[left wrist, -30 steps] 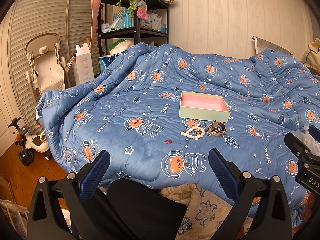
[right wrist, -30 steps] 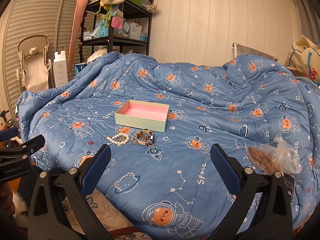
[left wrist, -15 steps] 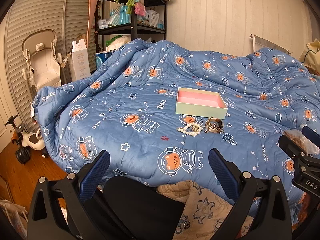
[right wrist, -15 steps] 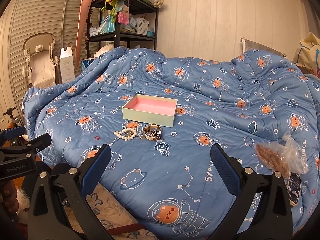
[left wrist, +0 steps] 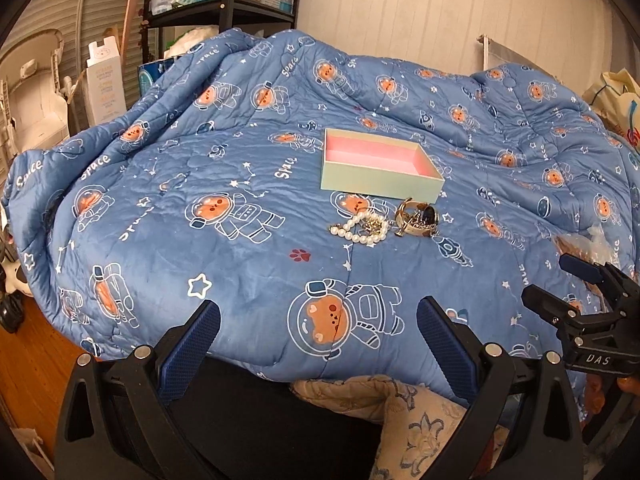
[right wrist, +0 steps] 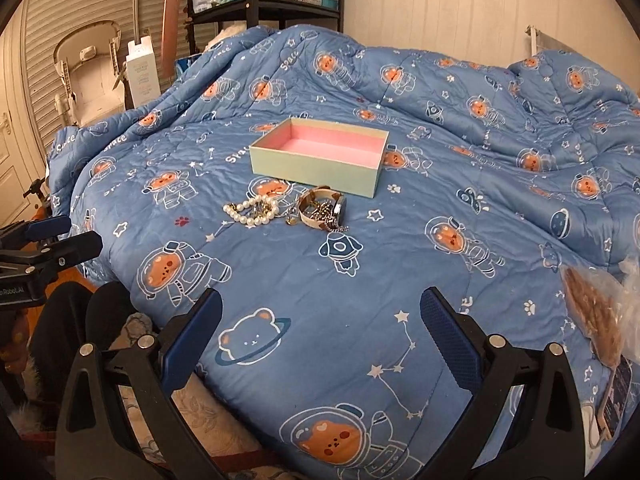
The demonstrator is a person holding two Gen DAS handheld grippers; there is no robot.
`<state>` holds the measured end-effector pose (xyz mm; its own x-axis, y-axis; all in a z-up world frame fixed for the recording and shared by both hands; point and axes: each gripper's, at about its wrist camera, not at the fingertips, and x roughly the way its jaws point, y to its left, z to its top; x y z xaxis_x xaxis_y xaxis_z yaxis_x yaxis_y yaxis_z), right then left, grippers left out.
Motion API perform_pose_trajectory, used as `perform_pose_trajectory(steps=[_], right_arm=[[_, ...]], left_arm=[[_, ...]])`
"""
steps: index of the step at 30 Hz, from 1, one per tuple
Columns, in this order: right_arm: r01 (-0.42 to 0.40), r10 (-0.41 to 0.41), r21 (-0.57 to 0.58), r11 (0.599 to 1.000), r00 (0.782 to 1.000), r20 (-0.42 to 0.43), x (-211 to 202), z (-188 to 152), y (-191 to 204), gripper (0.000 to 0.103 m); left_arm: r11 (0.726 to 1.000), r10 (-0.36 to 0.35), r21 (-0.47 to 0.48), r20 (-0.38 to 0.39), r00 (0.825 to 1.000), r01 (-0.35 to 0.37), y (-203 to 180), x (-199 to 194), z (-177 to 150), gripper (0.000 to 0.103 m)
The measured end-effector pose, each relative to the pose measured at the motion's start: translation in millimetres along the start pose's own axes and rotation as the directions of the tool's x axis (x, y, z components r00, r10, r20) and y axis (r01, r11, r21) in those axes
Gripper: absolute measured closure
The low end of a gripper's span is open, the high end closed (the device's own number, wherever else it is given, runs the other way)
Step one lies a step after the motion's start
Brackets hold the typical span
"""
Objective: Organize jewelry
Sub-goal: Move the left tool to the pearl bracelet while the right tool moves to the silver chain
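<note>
Basically both grippers, left gripper (left wrist: 318,330) and right gripper (right wrist: 320,320), spread wide, empty; white pearl bracelet (right wrist: 251,212) lies mid-frame before empty pink-lined box (right wrist: 320,156). Approach low, pinch 1 strand.

Left gripper (left wrist: 318,332) wide open over blue astronaut-bear print quilt (left wrist: 168,216). Pale-green shallow cardboard box with pink inside (left wrist: 380,166) sits ahead; white pearl bracelet (left wrist: 360,229) and gold bangle with chains (left wrist: 416,220) just in front. Right gripper (left wrist: 588,292) at right edge.
</note>
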<state>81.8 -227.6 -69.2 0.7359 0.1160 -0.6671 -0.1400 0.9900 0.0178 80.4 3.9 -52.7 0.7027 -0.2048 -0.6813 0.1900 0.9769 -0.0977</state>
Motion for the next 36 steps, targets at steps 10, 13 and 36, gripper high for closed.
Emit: perform_pose_trajectory(steps=[10, 13, 36], right_arm=[[-0.066, 0.076, 0.100, 0.993, 0.992, -0.099, 72, 25, -32, 0.036], [-0.101, 0.107, 0.050, 0.994, 0.987, -0.122, 93, 34, -30, 0.045], [-0.242, 0.179, -0.285, 0.928, 0.957, -0.228, 181, 48, -20, 0.081]], left_arm=[[0.999, -0.023, 0.020, -0.092, 0.996, 0.025, 2, 61, 14, 0.007], [0.999, -0.037, 0.034, -0.103, 0.994, 0.041, -2, 74, 20, 0.007], [0.975, -0.139, 0.148, -0.169, 0.976, 0.165, -2, 155, 68, 0.044]])
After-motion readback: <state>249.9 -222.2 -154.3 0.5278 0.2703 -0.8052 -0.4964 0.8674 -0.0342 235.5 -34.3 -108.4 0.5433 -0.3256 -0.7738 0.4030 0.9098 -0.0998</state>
